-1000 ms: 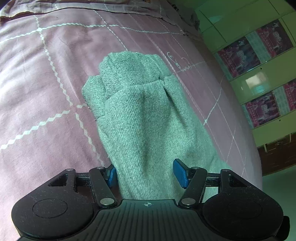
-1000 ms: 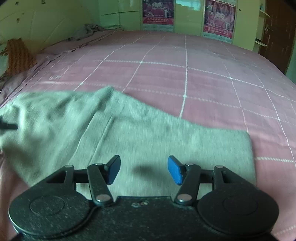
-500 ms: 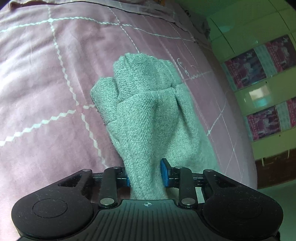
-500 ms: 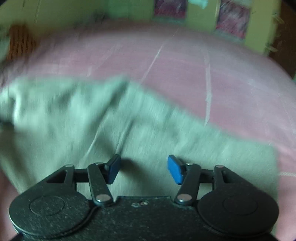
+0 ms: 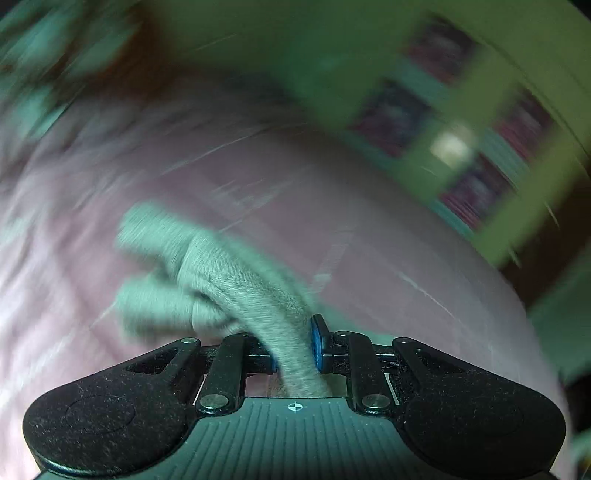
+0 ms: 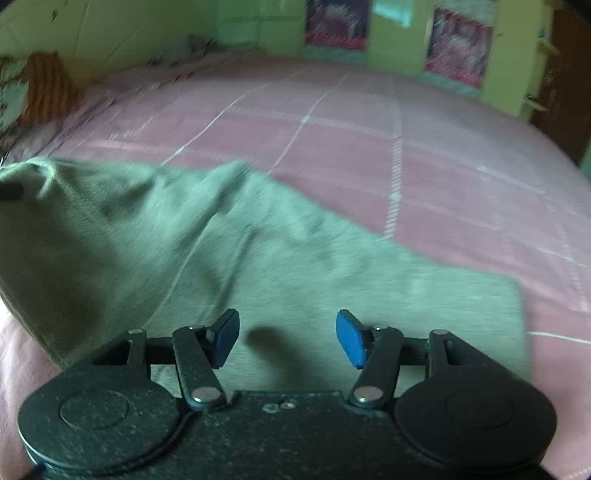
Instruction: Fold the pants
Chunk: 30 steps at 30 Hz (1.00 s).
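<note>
The grey-green pants [image 6: 258, 266] lie spread on the pink bed [image 6: 406, 155]. In the left wrist view my left gripper [image 5: 295, 349] is shut on a bunched end of the pants [image 5: 236, 280], lifted off the bed; that view is motion-blurred. In the right wrist view my right gripper [image 6: 287, 338] is open and empty, hovering low over the flat middle of the pants. The far left end of the pants [image 6: 33, 173] is raised where a dark tip [image 6: 10, 191] holds it.
The pink bedspread with white grid lines [image 5: 406, 258] stretches beyond the pants. A green wall with posters [image 6: 336, 22] stands behind the bed. An orange cloth [image 6: 44, 85] sits at the far left. A dark door [image 6: 569, 74] is at the right.
My left gripper closed on the pants' end and lifted it, swinging fast so its view blurs. My right gripper stayed open over the pants, shifting slightly.
</note>
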Each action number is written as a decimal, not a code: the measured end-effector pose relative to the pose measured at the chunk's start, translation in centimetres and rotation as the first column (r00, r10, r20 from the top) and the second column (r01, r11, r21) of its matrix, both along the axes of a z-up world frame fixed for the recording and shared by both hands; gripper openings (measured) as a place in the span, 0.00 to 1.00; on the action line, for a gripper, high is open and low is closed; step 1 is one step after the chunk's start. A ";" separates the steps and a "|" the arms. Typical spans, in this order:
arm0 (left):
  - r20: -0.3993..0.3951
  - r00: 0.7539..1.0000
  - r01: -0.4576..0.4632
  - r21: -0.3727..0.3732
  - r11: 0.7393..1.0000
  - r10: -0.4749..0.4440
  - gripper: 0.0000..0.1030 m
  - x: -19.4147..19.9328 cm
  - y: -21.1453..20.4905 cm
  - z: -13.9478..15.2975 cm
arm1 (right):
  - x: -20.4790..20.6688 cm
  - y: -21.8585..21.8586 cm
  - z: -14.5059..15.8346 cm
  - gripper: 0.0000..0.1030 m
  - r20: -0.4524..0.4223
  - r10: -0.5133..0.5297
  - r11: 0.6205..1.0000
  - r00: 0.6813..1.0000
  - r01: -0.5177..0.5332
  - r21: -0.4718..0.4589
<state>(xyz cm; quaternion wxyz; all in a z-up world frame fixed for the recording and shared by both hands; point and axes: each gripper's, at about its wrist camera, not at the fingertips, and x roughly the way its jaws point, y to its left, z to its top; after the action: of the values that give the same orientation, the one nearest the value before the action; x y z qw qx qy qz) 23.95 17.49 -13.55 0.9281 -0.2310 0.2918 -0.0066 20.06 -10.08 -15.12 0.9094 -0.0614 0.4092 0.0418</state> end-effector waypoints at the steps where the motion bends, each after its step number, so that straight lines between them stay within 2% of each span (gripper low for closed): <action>1: 0.019 0.998 0.053 0.029 0.998 -0.053 0.17 0.1 -1.5 1.0 | -0.4 -0.5 0.1 0.56 0.011 -0.019 1.000 1.000 0.019 0.000; 2: 0.032 0.994 0.105 0.060 0.993 -0.107 0.17 0.2 -3.2 1.8 | -0.5 -0.9 -0.3 0.57 -0.009 -0.020 1.000 1.000 0.020 -0.002; 3: 0.044 0.986 0.155 0.095 0.983 -0.160 0.17 0.2 -5.0 2.5 | -0.1 -0.9 -1.4 0.57 -0.098 0.009 1.000 0.995 -0.010 -0.016; 4: 0.053 0.975 0.207 0.133 0.969 -0.215 0.17 0.1 -6.8 2.9 | -0.2 -1.2 -1.7 0.56 -0.114 0.029 0.999 0.993 -0.031 -0.018; 8: 0.038 0.914 0.384 0.241 0.891 -0.404 0.17 -1.0 -14.2 3.3 | -1.3 -3.7 0.6 0.57 -0.059 -0.042 0.997 0.997 0.045 0.067; 10: 0.001 0.867 0.477 0.289 0.830 -0.499 0.17 -1.9 -18.3 2.5 | -2.0 -5.5 1.5 0.58 -0.039 -0.077 0.994 0.996 0.080 0.080; 13: -0.146 0.778 0.614 0.383 0.690 -0.612 0.17 -3.1 -24.5 -0.3 | -3.4 -8.9 2.2 0.61 -0.037 -0.140 0.983 0.989 0.143 0.114; 14: -0.189 0.761 0.635 0.413 0.653 -0.621 0.19 -3.6 -26.0 -1.1 | -3.7 -10.0 2.2 0.64 -0.046 -0.160 0.977 0.986 0.165 0.132; 15: -0.215 0.756 0.640 0.446 0.626 -0.619 0.21 -4.1 -27.0 -1.6 | -4.2 -11.2 2.2 0.65 -0.057 -0.179 0.969 0.982 0.186 0.161; 18: -0.205 0.760 0.622 0.505 0.598 -0.617 0.22 -5.8 -28.3 -0.9 | -5.4 -13.6 2.2 0.66 -0.065 -0.206 0.957 0.976 0.215 0.196; 20: -0.196 0.754 0.614 0.548 0.568 -0.627 0.22 -6.5 -28.9 0.1 | -5.9 -14.6 2.2 0.67 -0.062 -0.210 0.955 0.976 0.218 0.202; 23: -0.177 0.747 0.616 0.547 0.566 -0.641 0.22 -6.6 -29.4 1.6 | -5.9 -15.1 2.1 0.67 -0.065 -0.215 0.952 0.975 0.224 0.210; 24: -0.175 0.741 0.618 0.556 0.556 -0.648 0.22 -6.8 -29.8 1.9 | -5.8 -15.2 1.9 0.67 -0.064 -0.216 0.951 0.974 0.225 0.213; 27: -0.197 0.702 0.639 0.600 0.482 -0.685 0.22 -7.0 -30.9 1.6 | -6.4 -15.2 2.2 0.67 -0.051 -0.221 0.949 0.974 0.226 0.221; 28: -0.206 0.691 0.652 0.590 0.476 -0.693 0.22 -6.8 -30.9 1.4 | -6.6 -15.4 2.3 0.68 -0.048 -0.222 0.948 0.974 0.227 0.222; 30: -0.204 0.680 0.677 0.543 0.497 -0.704 0.22 -7.2 -30.7 1.9 | -7.2 -16.1 2.5 0.67 -0.046 -0.233 0.943 0.971 0.237 0.235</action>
<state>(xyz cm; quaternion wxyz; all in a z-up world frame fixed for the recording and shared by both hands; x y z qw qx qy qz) 16.72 -13.25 -11.61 0.8767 0.1989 0.3258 -0.2927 12.82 -26.15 -12.61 0.9050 0.0980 0.4135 -0.0175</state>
